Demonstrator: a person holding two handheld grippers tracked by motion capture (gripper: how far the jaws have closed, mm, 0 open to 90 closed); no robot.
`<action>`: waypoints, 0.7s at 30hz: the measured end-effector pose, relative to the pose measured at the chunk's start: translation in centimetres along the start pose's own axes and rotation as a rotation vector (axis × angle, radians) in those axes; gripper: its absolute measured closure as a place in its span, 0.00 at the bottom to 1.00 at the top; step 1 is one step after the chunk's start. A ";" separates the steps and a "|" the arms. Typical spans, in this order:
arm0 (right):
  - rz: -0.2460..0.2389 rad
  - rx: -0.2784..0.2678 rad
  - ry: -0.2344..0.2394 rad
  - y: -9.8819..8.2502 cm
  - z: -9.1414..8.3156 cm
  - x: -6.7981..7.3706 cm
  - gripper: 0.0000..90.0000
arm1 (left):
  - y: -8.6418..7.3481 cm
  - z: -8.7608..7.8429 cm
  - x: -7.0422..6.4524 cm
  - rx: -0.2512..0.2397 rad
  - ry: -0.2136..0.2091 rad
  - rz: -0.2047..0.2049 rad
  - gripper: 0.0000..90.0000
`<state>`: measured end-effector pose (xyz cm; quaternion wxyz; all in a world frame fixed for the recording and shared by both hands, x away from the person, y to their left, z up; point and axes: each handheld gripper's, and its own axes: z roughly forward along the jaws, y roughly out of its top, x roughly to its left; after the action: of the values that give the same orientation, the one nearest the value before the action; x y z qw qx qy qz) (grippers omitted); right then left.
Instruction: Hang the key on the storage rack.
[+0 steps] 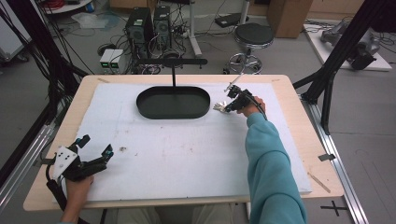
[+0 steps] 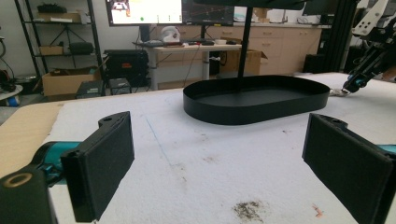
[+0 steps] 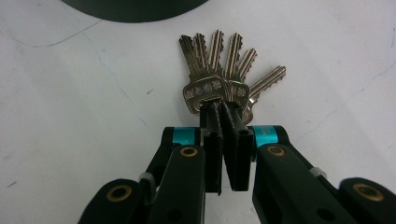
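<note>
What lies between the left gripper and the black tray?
Only bare white mat with small stains lies between the left gripper and the tray, in the left gripper view.

Lab, computer towers [image 1: 149,25], tangled cables [image 1: 116,44], monitor [image 2: 144,11], shelving [image 2: 56,42]

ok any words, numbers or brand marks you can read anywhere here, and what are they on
None can be read.
Keys: stamped marks on the heads, too small to read.
Right gripper, shut on the keys: print on its teal band, too blurred to read.
Monitor: picture on screen, no text readable.
</note>
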<state>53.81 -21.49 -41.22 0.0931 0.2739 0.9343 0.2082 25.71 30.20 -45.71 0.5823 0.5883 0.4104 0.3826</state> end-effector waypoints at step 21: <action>0.050 -0.113 0.021 0.3 -2.4 0.3 0.99 | 0.0 0.0 0.0 0.004 -0.002 0.006 0.10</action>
<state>53.05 -21.94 -39.00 0.0934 0.2891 0.9150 0.2655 25.69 30.20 -45.71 0.5804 0.5908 0.4089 0.3832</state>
